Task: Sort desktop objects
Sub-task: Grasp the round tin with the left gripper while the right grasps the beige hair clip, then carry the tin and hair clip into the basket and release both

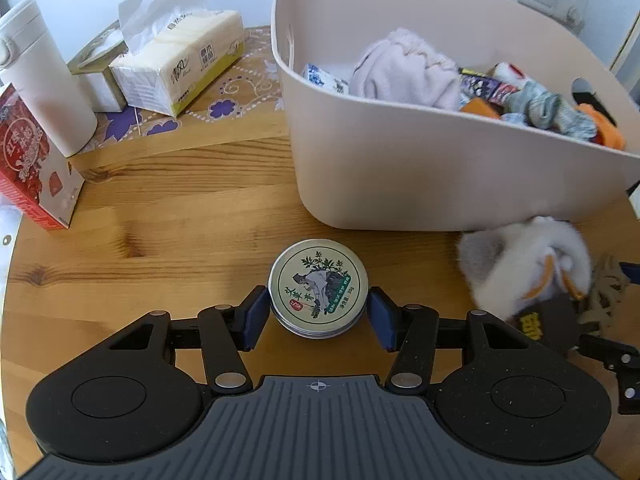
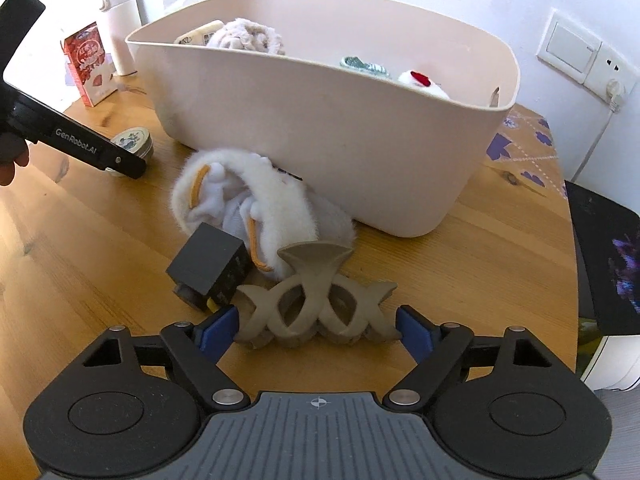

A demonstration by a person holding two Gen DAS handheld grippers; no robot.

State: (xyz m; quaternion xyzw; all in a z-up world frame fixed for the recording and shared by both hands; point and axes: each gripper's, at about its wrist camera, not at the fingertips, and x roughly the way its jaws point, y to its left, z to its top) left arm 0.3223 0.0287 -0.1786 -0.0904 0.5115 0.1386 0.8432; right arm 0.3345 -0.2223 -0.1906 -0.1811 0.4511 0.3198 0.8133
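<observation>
A round metal tin [image 1: 318, 288] with a green plant label lies on the wooden table, between the blue pads of my left gripper [image 1: 318, 316]; the jaws stand close on both sides, with a small gap at the right. The tin also shows in the right wrist view [image 2: 134, 142]. My right gripper [image 2: 318, 334] straddles a taupe hair claw clip [image 2: 316, 300]; its pads stand at the clip's ends. A fluffy white sock [image 2: 248, 200] and a black cube [image 2: 210, 268] lie just behind the clip. A beige bin [image 1: 400, 168] [image 2: 320, 120] holds several soft items.
A tissue pack [image 1: 180, 60], a white flask [image 1: 44, 80] and a red carton [image 1: 32, 164] stand at the table's back left. A purple-patterned mat [image 1: 224, 100] lies beside the bin. A black pad [image 2: 608, 260] sits off the table's right edge.
</observation>
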